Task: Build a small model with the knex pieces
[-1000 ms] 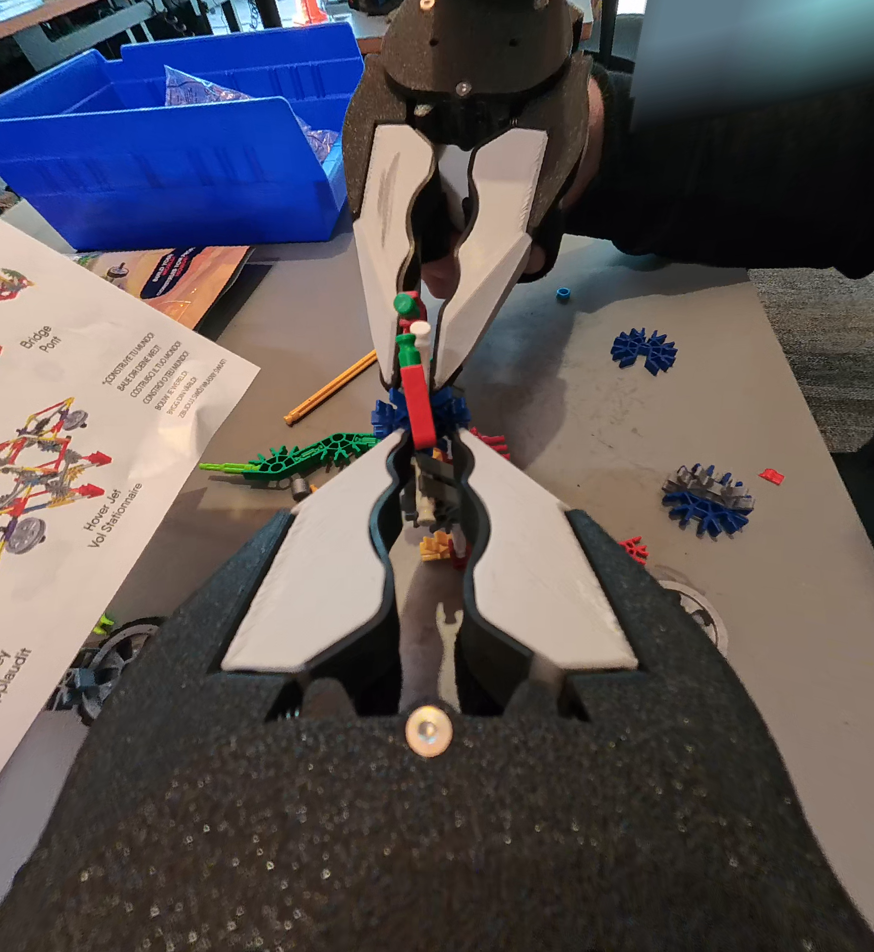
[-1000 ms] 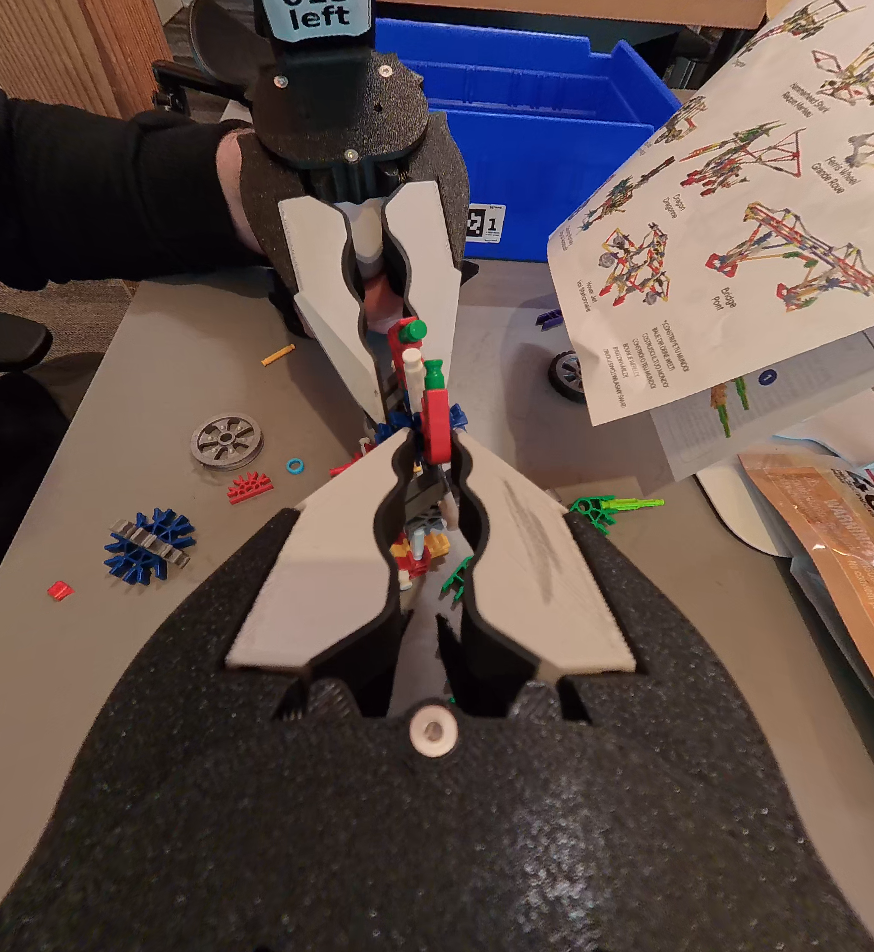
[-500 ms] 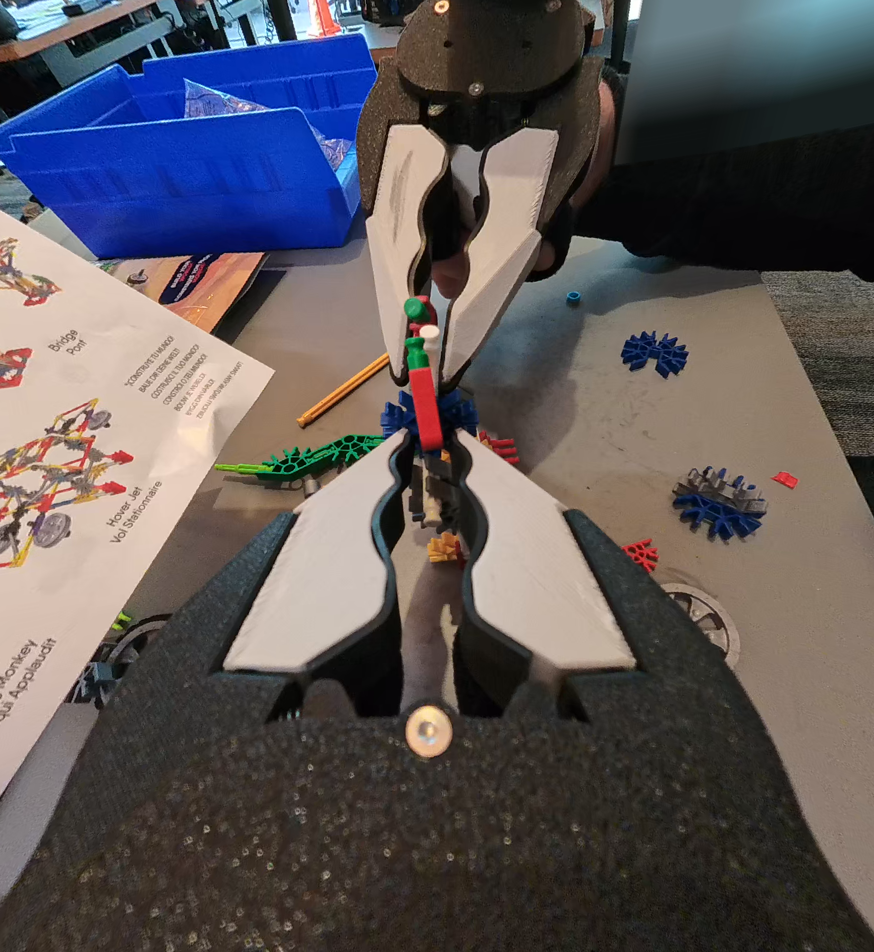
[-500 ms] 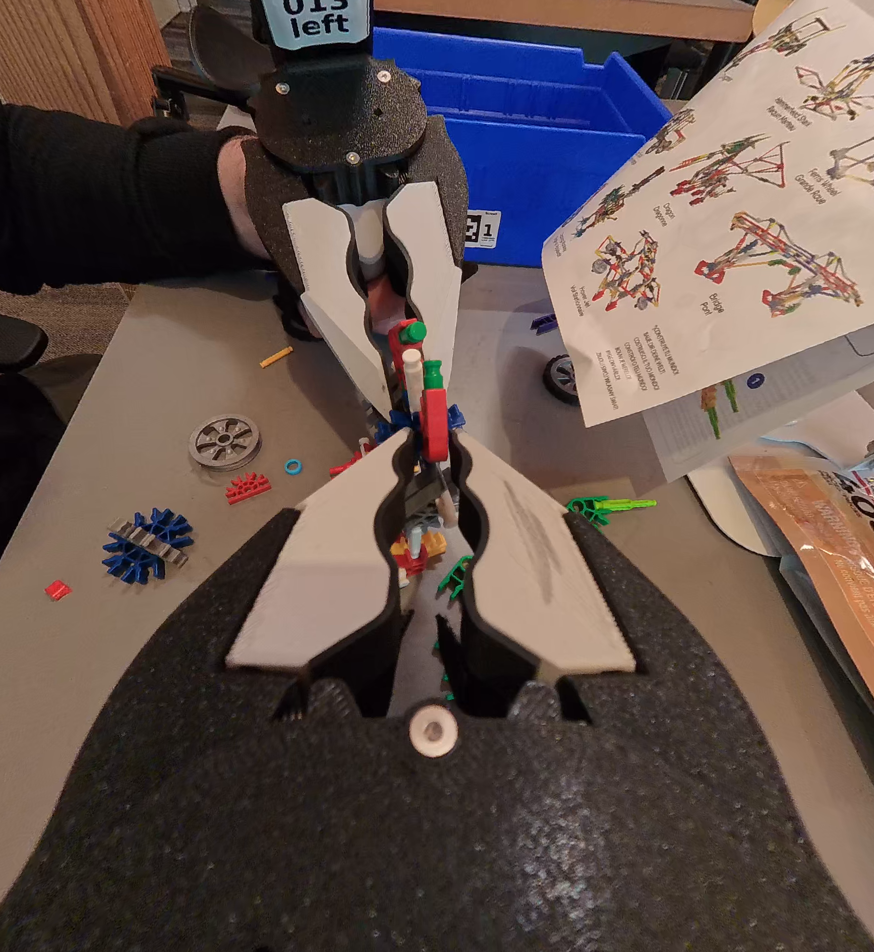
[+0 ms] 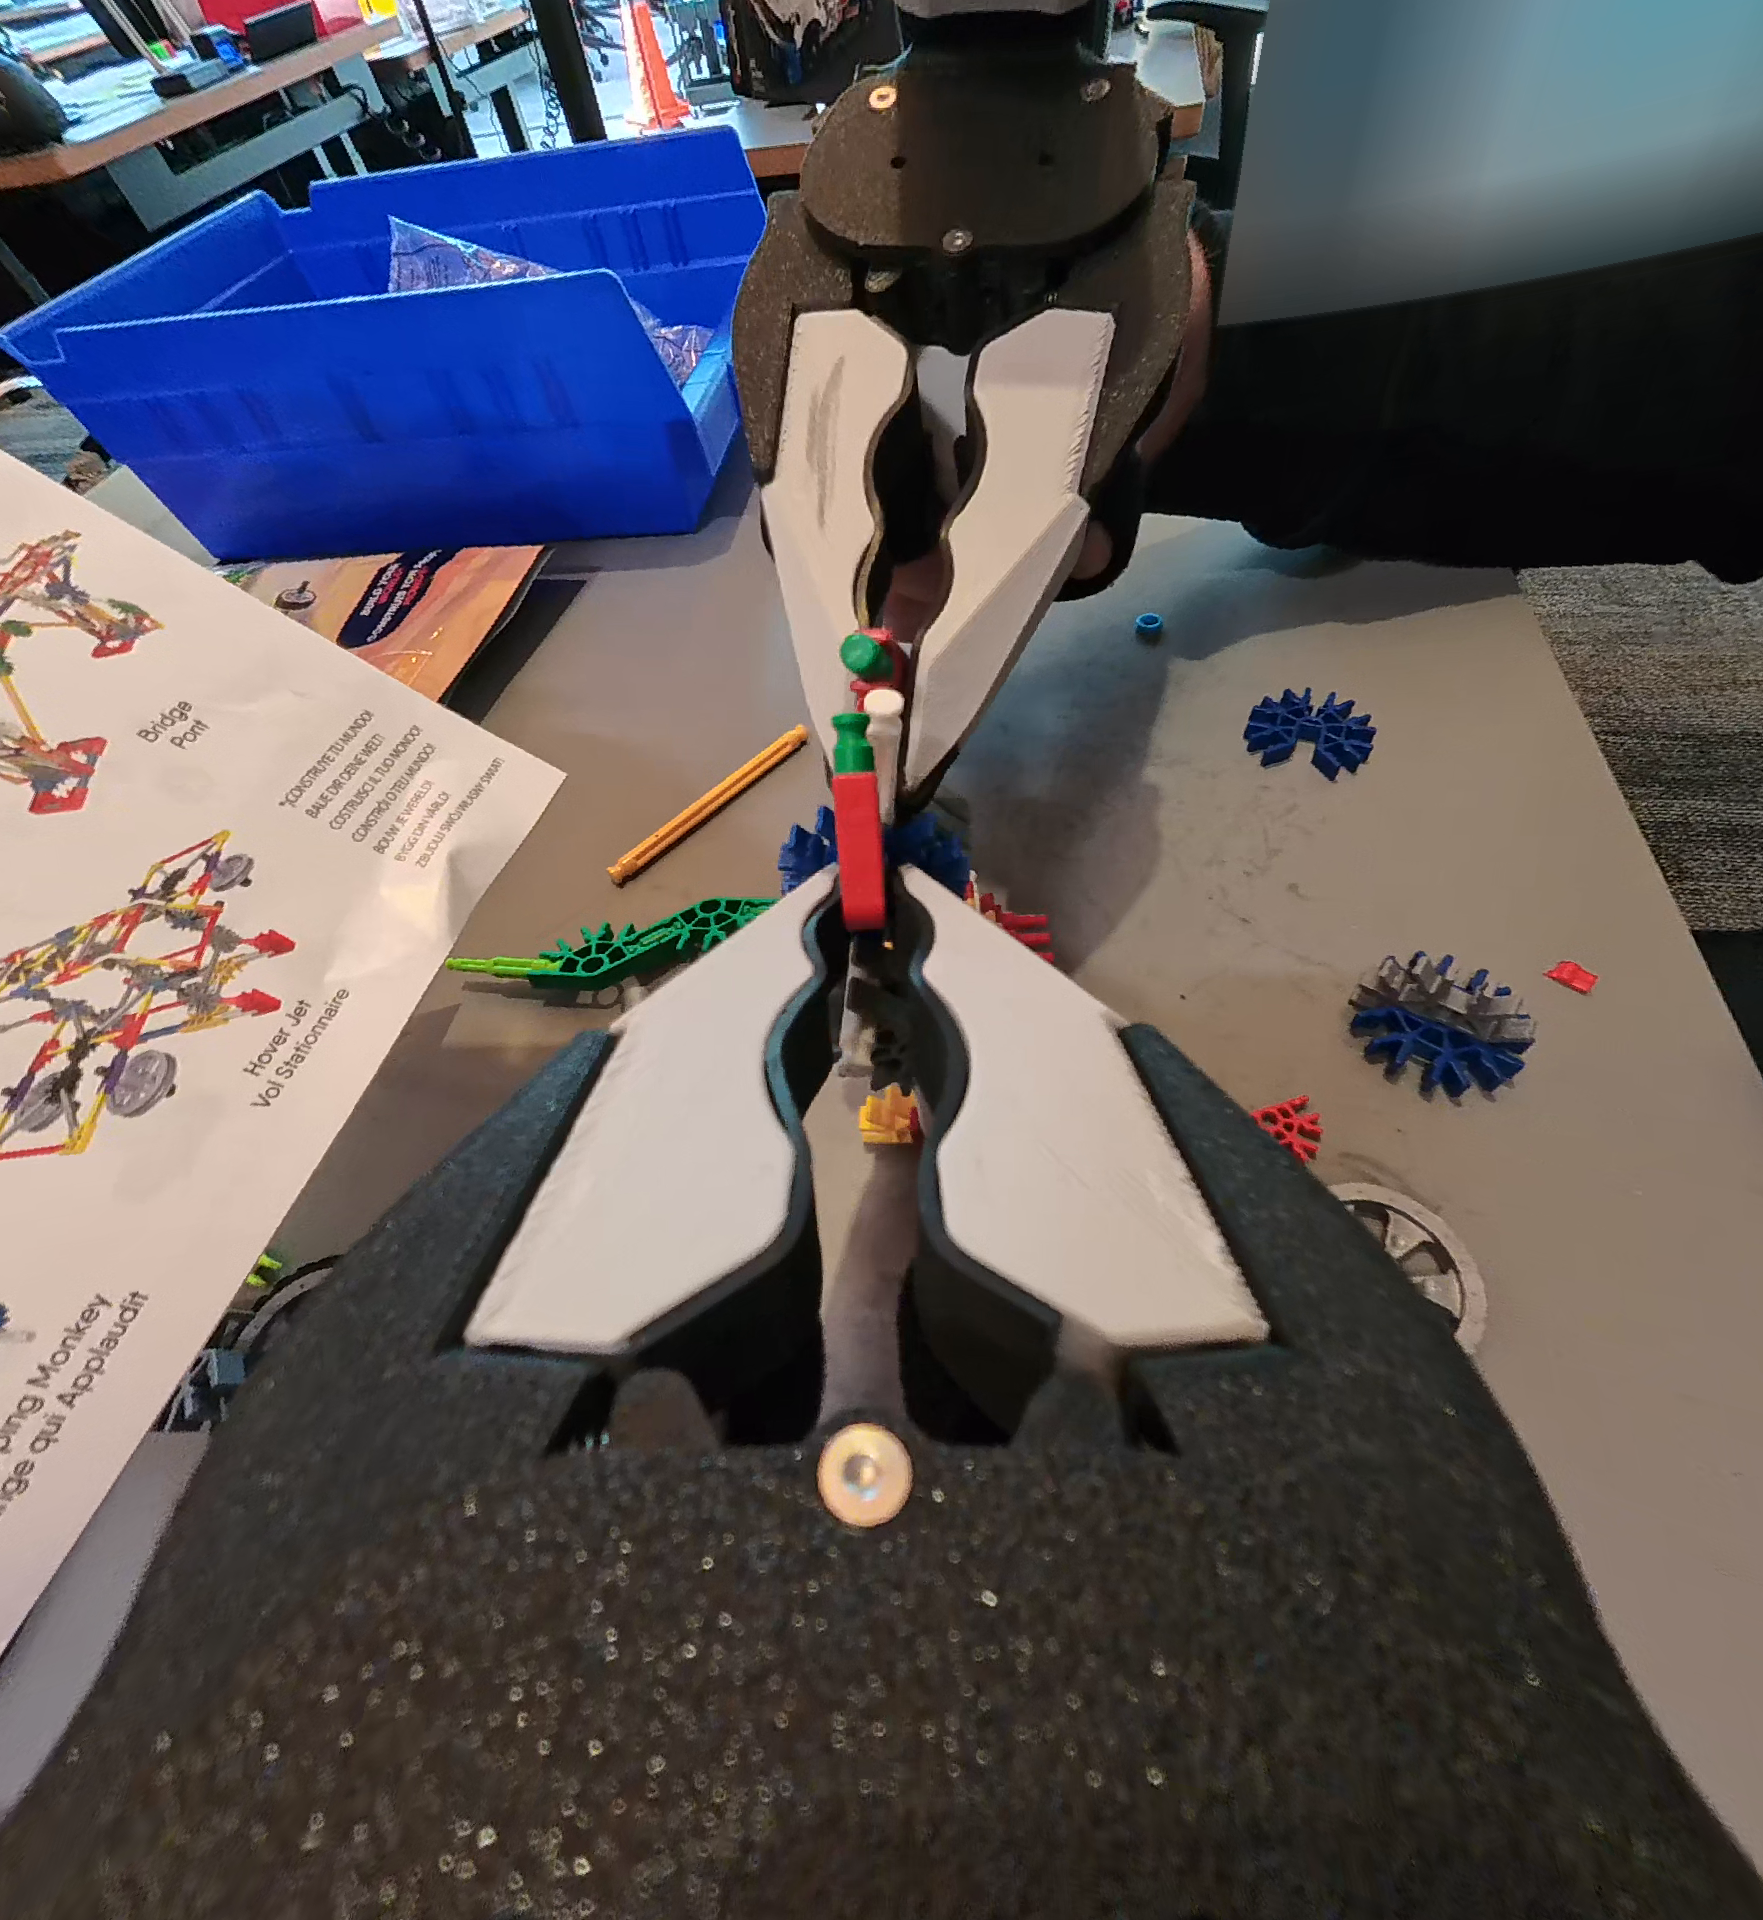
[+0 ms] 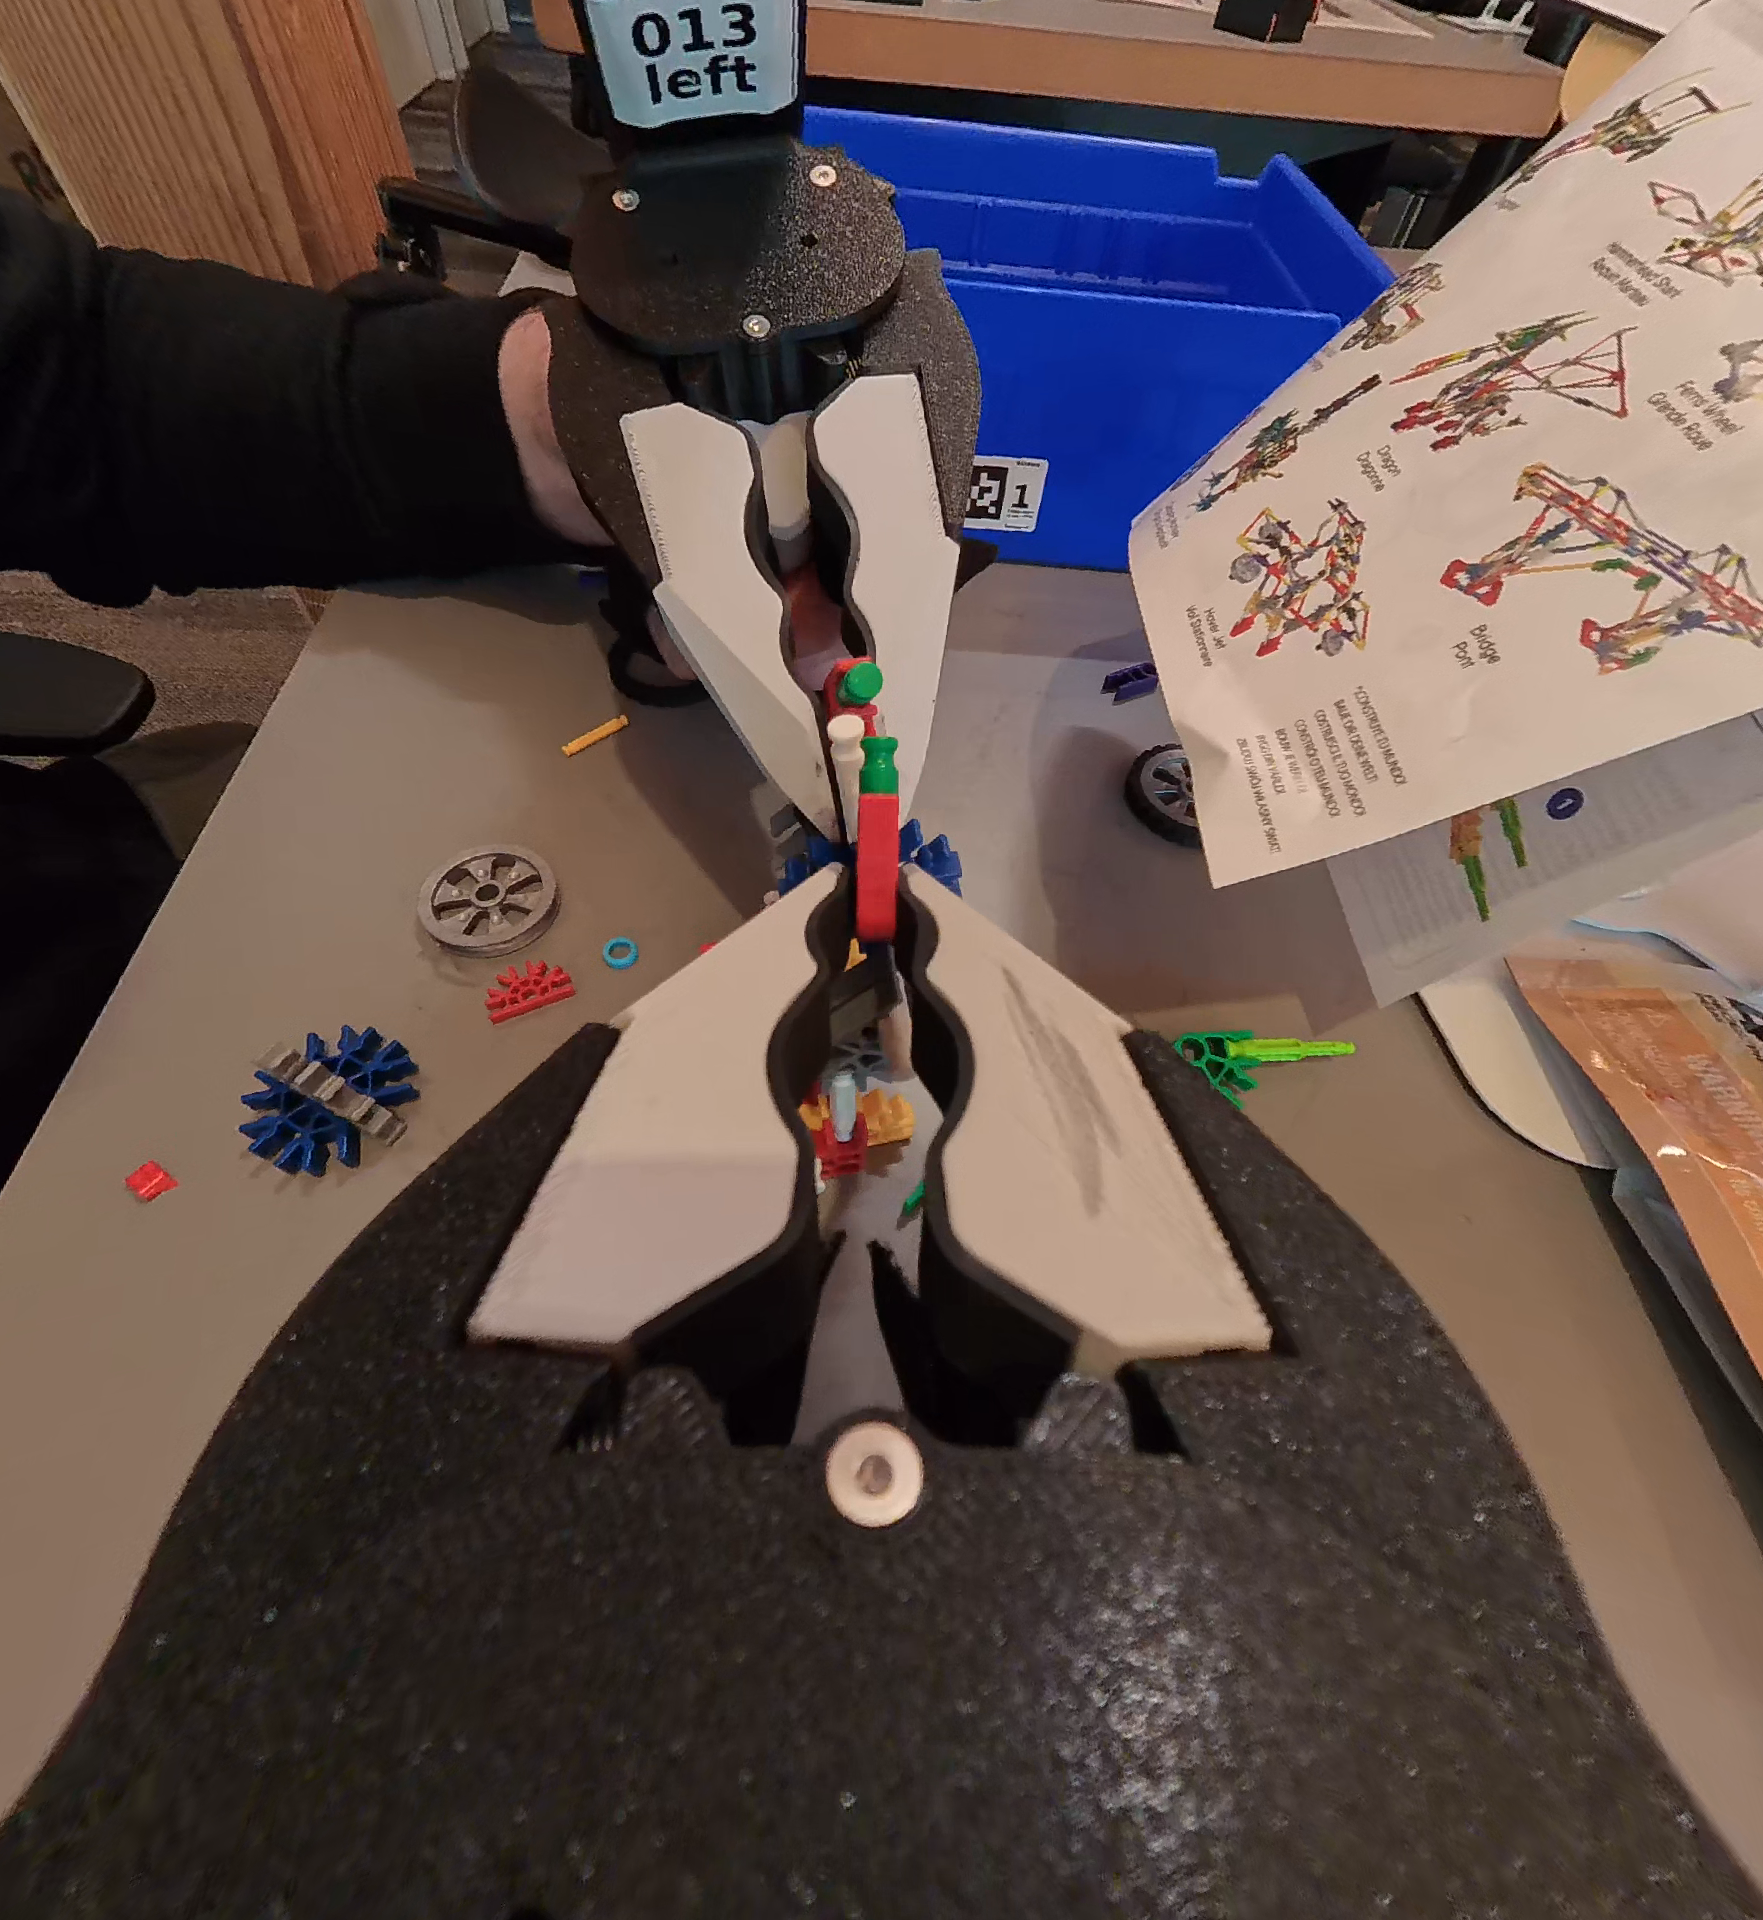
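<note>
Your grey surface (image 5: 1220,873) carries a blue bin (image 5: 389,416) and a printed sheet (image 5: 129,883). Blue connectors (image 5: 1308,732), an orange rod (image 5: 711,802) and a grey wheel (image 6: 487,899) lie scattered on it.

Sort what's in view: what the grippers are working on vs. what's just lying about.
In the grippers:
- rod-and-connector assembly, with left gripper and right gripper both shut on it

Lying about:
- orange rod
- green connector
- blue snowflake connector
- grey wheel
- red connector
- instruction sheet
- blue bin

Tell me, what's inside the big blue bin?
In the left wrist view, the blue bin holds a crinkly clear plastic bag. The bin's front wall hides the bottom, so anything lower down cannot be seen.
</note>
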### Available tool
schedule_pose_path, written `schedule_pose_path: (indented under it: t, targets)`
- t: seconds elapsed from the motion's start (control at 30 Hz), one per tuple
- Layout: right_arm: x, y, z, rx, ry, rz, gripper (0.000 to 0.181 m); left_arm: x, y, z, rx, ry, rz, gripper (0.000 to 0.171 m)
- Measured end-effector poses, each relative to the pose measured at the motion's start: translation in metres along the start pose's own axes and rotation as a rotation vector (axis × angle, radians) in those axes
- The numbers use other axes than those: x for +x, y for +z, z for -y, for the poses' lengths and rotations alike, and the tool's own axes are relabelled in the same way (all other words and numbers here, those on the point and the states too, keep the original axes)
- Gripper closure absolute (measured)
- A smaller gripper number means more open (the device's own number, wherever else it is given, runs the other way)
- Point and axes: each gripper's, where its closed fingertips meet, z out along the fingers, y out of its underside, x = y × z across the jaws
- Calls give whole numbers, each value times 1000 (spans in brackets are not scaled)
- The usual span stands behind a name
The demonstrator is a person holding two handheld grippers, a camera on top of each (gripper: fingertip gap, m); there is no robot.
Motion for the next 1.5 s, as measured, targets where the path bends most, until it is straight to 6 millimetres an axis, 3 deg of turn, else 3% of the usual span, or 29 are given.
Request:
schedule_pose_path:
  t: [0.27, 0.47, 1.07, 1.5]
  targets:
    - [0, 1, 0, 9, 9, 8, 174, 2, 0, 0, -4, -1, -10, 163]
    - [1, 1, -3, -4, 5, 1, 164, 3, 0, 0, -8, 21, -3, 158]
    - [1, 4, -6, 0, 4, -10, 173, 4, 1, -1, 14, 17, 3, 159]
    - [2, 4, -5, 8, 11, -21, 169, 2, 3, -2, 20, 0, 7, 158]
